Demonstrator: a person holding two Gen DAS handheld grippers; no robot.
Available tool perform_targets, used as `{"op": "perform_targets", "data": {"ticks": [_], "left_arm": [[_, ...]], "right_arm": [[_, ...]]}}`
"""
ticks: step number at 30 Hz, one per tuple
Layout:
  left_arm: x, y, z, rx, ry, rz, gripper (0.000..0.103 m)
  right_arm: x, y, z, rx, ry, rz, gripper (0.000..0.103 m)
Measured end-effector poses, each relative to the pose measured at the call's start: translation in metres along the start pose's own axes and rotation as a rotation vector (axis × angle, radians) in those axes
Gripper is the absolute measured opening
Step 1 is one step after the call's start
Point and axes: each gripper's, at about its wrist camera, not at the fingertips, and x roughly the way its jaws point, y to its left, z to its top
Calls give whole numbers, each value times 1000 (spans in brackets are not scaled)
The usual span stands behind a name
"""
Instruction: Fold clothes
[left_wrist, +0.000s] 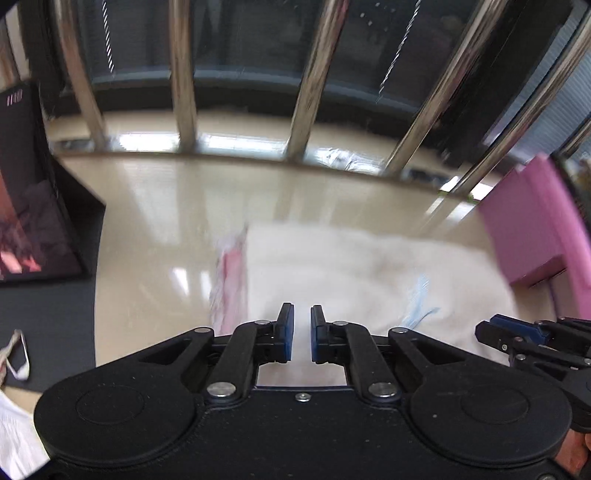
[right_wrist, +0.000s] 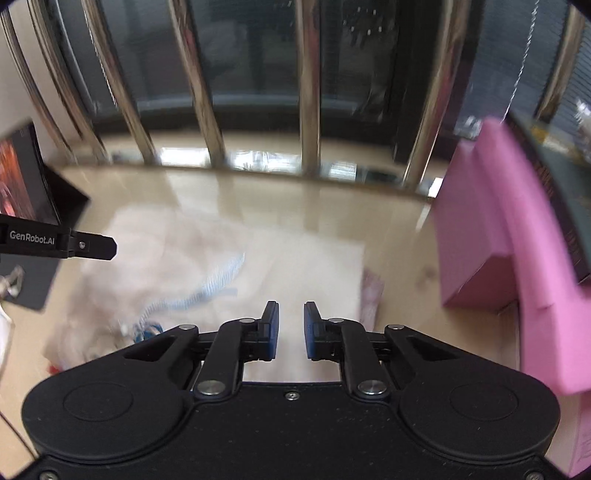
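Left wrist view: the left gripper (left_wrist: 302, 334) shows jaws slightly parted, gripping nothing. One white folded cloth garment with blue trim (left_wrist: 362, 273) lies mid-frame on the glossy beige bench (left_wrist: 166, 206), directly ahead, long axis left-right.

Right wrist view: the right gripper (right_wrist: 291, 330), jaws likewise parted and empty, faces the garment's right half; both grippers sit equally near.
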Motion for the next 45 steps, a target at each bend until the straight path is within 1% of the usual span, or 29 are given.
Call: {"op": "perform_targets", "data": {"ticks": [1,3,6,9,11,12,13,14,15,16,18,20,22,23,26,32,39,42,45], "left_arm": [[5,1,-2,-6,2,15,9],[15,6,-6,-24,15,22,9],[27,11,-11,-32,30,33,9],[26,12,-13,-35,21,37,10],[22,16,-14,-58,7,24,11],[18,18,-14,-71,0,22,16],[15,20,-14,-83,-8,20,34],[11,21,-14,-90,-25,25,48],[6,22,-14,-94,-49,34,74],[1,22,-15,-93,-70,46,91],[-8,23,-17,-85,-95,38,93],[-14,22,-20,-79,-91,33,103],[-19,21,-24,-70,-92,30,103],[-22,20,-28,-63,-91,30,103],[-33,16,-39,-44,-84,32,103],[-62,17,-65,-15,-75,30,103],[-105,33,-96,14,-81,49,103],[-121,41,-106,21,-81,54,103],[-136,49,-115,22,-79,60,103]], "right_arm": [[5,2,-3,-2,12,-3,15],[14,5,-9,-1,30,-3,15],[23,3,-18,22,42,16,15],[29,1,-26,48,49,42,17],[25,1,-27,43,45,44,25],[23,1,-27,42,41,54,39],[20,1,-27,41,35,69,57],[16,2,-27,35,27,81,65],[13,3,-27,26,18,91,81],[9,4,-27,16,10,90,91],[2,9,-28,-5,-6,75,95],[-5,11,-31,-6,-12,62,96],[-10,13,-34,3,-13,50,102],[-13,15,-37,6,-14,42,103],[-24,19,-45,11,-13,14,103],[-51,32,-58,13,-13,-10,103],[-82,52,-70,11,-20,-41,103],[-94,61,-69,12,-26,-67,103],[-106,69,-67,42,-26,-77,103]]}}
